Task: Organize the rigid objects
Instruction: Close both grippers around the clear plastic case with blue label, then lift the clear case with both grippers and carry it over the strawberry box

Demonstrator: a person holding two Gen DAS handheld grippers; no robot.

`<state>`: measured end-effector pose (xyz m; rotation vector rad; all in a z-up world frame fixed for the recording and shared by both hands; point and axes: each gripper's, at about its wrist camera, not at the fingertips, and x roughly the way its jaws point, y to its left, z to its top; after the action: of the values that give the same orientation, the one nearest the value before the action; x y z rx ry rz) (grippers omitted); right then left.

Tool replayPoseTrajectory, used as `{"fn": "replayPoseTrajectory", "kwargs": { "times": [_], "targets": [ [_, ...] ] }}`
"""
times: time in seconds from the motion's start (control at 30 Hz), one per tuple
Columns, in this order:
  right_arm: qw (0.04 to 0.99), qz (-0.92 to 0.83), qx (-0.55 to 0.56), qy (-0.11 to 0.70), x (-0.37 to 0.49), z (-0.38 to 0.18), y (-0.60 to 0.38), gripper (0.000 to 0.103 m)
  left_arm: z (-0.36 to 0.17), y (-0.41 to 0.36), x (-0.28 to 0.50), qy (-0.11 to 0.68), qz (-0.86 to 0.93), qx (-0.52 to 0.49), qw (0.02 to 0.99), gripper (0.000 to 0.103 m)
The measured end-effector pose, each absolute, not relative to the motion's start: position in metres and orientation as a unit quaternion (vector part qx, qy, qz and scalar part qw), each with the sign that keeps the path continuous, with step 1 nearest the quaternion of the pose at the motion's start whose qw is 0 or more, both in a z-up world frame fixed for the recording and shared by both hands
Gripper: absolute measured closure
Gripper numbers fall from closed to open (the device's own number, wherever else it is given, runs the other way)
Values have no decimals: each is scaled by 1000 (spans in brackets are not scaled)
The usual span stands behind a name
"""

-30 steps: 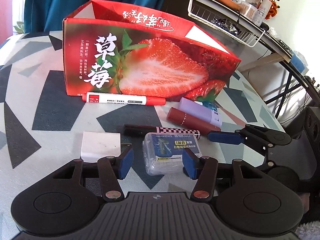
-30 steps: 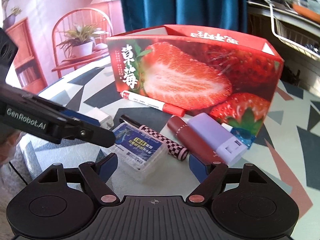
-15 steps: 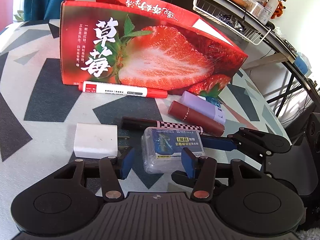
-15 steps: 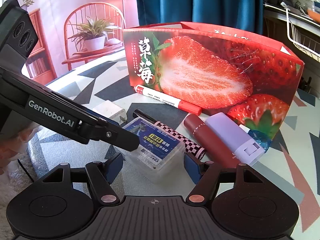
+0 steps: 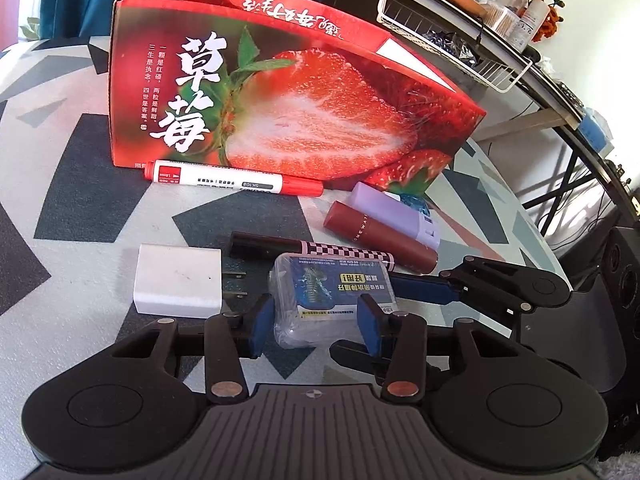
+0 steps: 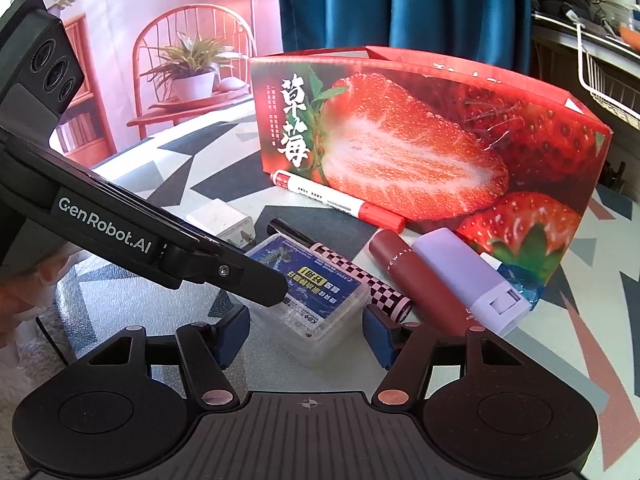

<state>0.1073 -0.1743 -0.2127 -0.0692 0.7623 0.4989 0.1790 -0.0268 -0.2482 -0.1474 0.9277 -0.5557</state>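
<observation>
A clear plastic case with a blue label (image 5: 334,292) (image 6: 312,292) lies on the patterned table. My left gripper (image 5: 316,326) is open with its fingers on either side of the case's near end. My right gripper (image 6: 306,334) is open around the same case from the other side. Behind the case lie a checkered pen (image 5: 316,249), a dark red tube (image 5: 380,238), a lilac tube (image 5: 394,214), a red marker (image 5: 232,179) and a white charger plug (image 5: 178,280). A red strawberry box (image 5: 288,108) (image 6: 432,136) stands open at the back.
A white wire basket (image 5: 452,48) hangs on a dark shelf at the back right. Blue curtains (image 6: 400,4) hang behind the box. The table edge drops off on the right of the left wrist view. A small blue wrapped item (image 6: 520,280) lies by the box's corner.
Both grippers have moved forward and closer to the clear case, which now sits between the fingers of each. The objects on the table have not moved.
</observation>
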Motion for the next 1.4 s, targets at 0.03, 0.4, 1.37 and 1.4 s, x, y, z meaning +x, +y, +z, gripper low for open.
{"fn": "replayPoseTrajectory", "kwargs": {
  "times": [0.03, 0.4, 1.37, 1.4],
  "targets": [
    [897, 242, -34, 368, 107, -212, -174, 51, -248, -27, 179, 441, -261, -68, 856, 56],
    [902, 238, -44, 357, 103, -203, -173, 56, -239, -25, 174, 426, -267, -59, 863, 56],
    [926, 224, -80, 294, 132, -130, -173, 55, -166, -18, 197, 361, -271, -100, 886, 56],
    [927, 224, -79, 291, 136, -125, -174, 55, -162, -18, 201, 359, -271, -104, 887, 56]
  ]
}}
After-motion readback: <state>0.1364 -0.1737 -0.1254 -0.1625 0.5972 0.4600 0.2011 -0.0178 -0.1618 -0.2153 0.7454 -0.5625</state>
